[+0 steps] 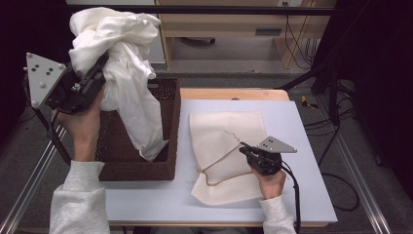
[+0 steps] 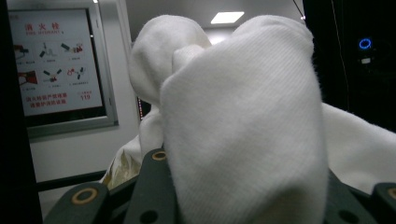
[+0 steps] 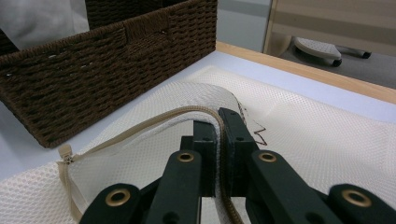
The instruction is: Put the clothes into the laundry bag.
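A: While the left gripper (image 1: 100, 66) hangs above the woven basket (image 1: 168, 126), what is it carrying?

B: A white garment (image 1: 127, 83), bunched between its jaws. In the left gripper view the cloth (image 2: 243, 126) bulges up over the jaws and covers them, so they are clamped on fabric. The lower end of the garment trails down into the basket.

A: And the other hand?

B: The right gripper (image 1: 243, 148) sits low on the desk (image 1: 302, 146), its jaws pinched nearly together on the zippered edge of a cream mesh laundry bag (image 1: 219, 141). In the right gripper view the tan zipper band (image 3: 140, 126) curves up between the jaws, lifting the mouth of the bag (image 3: 317, 135) open.

A: What about the surface itself?

B: Pale blue-grey top with a light wooden edge at the far side. The dark brown basket stands at its left part, just beside the bag, which lies flat in the middle.

A: The room?

B: Grey floor beyond the desk, a light wooden cabinet (image 1: 234, 29) at the back, black cables (image 1: 297, 34) hanging at the right, and metal rails (image 1: 29, 175) along both sides. The left gripper view catches a framed wall notice (image 2: 56, 65) with red print and a ceiling light (image 2: 226, 17).
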Available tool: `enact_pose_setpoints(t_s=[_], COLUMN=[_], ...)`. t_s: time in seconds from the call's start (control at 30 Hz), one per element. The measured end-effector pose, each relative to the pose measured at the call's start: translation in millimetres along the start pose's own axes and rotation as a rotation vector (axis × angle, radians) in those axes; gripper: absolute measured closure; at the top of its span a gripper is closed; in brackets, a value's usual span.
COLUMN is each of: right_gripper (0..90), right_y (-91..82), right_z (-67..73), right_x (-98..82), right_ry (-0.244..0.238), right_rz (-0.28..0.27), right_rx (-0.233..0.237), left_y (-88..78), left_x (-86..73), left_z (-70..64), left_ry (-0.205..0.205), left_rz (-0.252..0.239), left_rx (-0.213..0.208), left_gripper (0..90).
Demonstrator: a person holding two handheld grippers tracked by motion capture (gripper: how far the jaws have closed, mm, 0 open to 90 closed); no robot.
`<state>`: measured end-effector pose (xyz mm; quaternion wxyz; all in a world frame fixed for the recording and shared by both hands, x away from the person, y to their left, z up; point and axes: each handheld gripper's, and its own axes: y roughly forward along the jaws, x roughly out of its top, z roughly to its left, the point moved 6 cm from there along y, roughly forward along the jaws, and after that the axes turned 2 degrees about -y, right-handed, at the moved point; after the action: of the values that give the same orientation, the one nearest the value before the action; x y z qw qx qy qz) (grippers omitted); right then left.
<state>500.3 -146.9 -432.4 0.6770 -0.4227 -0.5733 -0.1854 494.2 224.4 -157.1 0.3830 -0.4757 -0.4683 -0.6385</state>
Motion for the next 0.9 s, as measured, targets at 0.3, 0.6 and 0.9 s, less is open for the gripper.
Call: enact_pose_setpoints(t_s=[0.3,0.6,0.9], right_gripper=[86.0,86.0,86.1], right_y=[0.4,1.0,0.9], right_z=[-0.5,-1.3,-1.6], right_x=[0.1,0.1,0.6], right_ry=[0.001,0.005,0.005], right_rz=[-0.002,-0.002,-0.006], right_rx=[0.000,0.003,0.003], left_y=[-0.4,0.5,-5.6], left_x=[29.4,57.1,81.1], left_z=[-10.3,-26.0,-45.9], left_ry=[-0.011,-0.026,-0.057], left_rz=[-0.084,-0.142,-0.214], left_rx=[0.000,-0.020,-0.042], left_gripper=[66.8,66.8,66.8])
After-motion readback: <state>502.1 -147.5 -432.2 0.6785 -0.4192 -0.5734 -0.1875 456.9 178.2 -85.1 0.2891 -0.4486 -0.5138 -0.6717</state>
